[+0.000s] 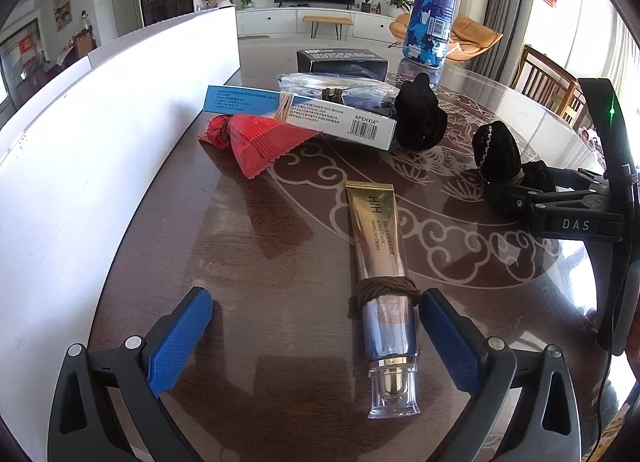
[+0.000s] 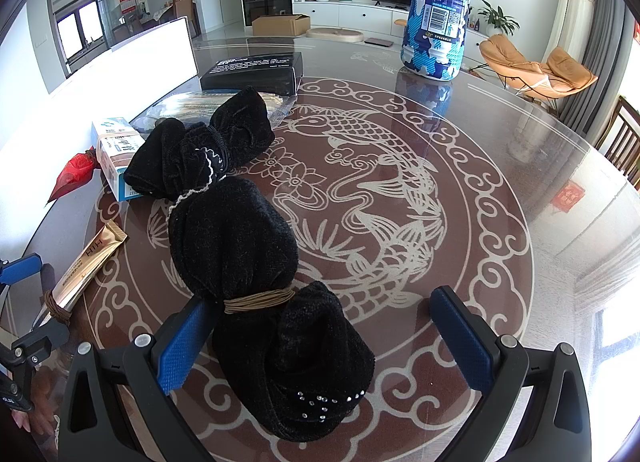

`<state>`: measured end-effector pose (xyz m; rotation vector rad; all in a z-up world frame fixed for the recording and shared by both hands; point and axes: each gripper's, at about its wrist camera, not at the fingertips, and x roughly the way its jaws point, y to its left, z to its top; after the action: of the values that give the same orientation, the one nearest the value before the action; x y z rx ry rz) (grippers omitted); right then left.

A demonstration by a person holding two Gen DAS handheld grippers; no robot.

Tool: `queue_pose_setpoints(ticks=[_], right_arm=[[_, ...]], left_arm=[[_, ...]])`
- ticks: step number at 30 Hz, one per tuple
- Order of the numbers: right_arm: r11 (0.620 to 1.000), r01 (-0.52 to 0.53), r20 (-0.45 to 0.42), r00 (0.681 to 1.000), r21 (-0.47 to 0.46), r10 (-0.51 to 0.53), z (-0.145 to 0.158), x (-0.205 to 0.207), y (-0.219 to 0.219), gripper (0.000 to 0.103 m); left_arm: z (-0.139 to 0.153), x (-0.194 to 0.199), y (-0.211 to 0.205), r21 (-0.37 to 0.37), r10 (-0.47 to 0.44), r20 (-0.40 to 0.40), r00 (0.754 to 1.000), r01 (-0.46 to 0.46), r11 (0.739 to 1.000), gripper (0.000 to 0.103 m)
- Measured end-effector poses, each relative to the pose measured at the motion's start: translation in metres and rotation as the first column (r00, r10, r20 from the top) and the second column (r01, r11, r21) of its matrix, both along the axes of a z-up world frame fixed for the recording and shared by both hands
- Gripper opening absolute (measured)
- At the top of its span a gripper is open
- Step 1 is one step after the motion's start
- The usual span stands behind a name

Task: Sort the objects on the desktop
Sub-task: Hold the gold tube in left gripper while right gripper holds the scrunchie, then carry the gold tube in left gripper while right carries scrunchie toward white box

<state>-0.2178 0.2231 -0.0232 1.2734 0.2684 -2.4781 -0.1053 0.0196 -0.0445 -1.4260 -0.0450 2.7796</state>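
My left gripper is open low over the table. A gold cream tube with brown cord wound around it lies between its fingers, close against the right-hand pad. My right gripper is also open. A black velvet bundle, tied with a tan band, lies between its fingers, nearer the left pad. The gold tube shows at the left of the right wrist view, and the bundle at the right of the left wrist view.
A red packet, a white and blue box, a clear plastic bag and a black box crowd the table's far left. A blue camouflage bottle stands behind. A white panel walls the left edge. The table's fish-patterned centre is bare.
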Motion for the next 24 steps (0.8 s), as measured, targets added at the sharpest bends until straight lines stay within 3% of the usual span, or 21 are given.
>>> queue_pose_setpoints(ticks=[3,9,10,12,14,15,18,22,23,24], right_arm=[[1.000,0.000,0.000,1.000,0.000,0.000,0.000,0.000,0.000,0.103],[1.000,0.000,0.000,1.000,0.000,0.000,0.000,0.000,0.000,0.103],[1.000,0.000,0.000,1.000,0.000,0.000,0.000,0.000,0.000,0.103],[1.000,0.000,0.000,1.000,-0.001,0.000,0.000,0.000,0.000,0.103],[1.000,-0.015,0.012,1.000,0.001,0.015,0.001,-0.002,-0.002,0.103],[0.999,-0.039,0.026,0.999,0.002,0.039,0.001,-0.003,-0.004,0.103],[0.971,-0.236,0.081,0.969,0.029,0.233,0.003,-0.003,-0.016,0.103],[0.965,-0.259,0.142,0.958,0.048,0.250,0.003,-0.002,-0.022,0.101],[0.966,-0.258,0.142,0.958,0.034,0.251,0.005,-0.001,-0.022,0.095],[0.969,-0.245,0.123,0.963,0.041,0.239,0.008,0.000,-0.022,0.073]], left_arm=[[-0.001,-0.005,0.013,-0.035,-0.063,0.014,0.998,0.063,0.997,0.103],[0.000,-0.011,0.041,-0.036,-0.182,0.031,0.983,0.183,0.983,0.103],[0.001,-0.009,0.043,-0.035,-0.184,0.019,0.983,0.185,0.982,0.099],[0.005,-0.004,0.043,-0.033,-0.184,-0.020,0.983,0.183,0.982,0.076],[0.009,-0.001,0.038,-0.027,-0.174,-0.026,0.984,0.174,0.984,0.041],[0.010,0.001,0.032,-0.014,-0.165,-0.022,0.986,0.165,0.986,0.034],[0.012,0.008,0.015,0.089,-0.143,-0.030,0.989,0.145,0.985,0.029],[0.012,0.017,0.014,0.109,-0.133,-0.030,0.991,0.136,0.985,0.029],[0.012,0.018,0.016,0.097,-0.138,-0.029,0.990,0.140,0.985,0.029],[0.012,0.018,0.018,0.089,-0.141,-0.027,0.990,0.142,0.986,0.029]])
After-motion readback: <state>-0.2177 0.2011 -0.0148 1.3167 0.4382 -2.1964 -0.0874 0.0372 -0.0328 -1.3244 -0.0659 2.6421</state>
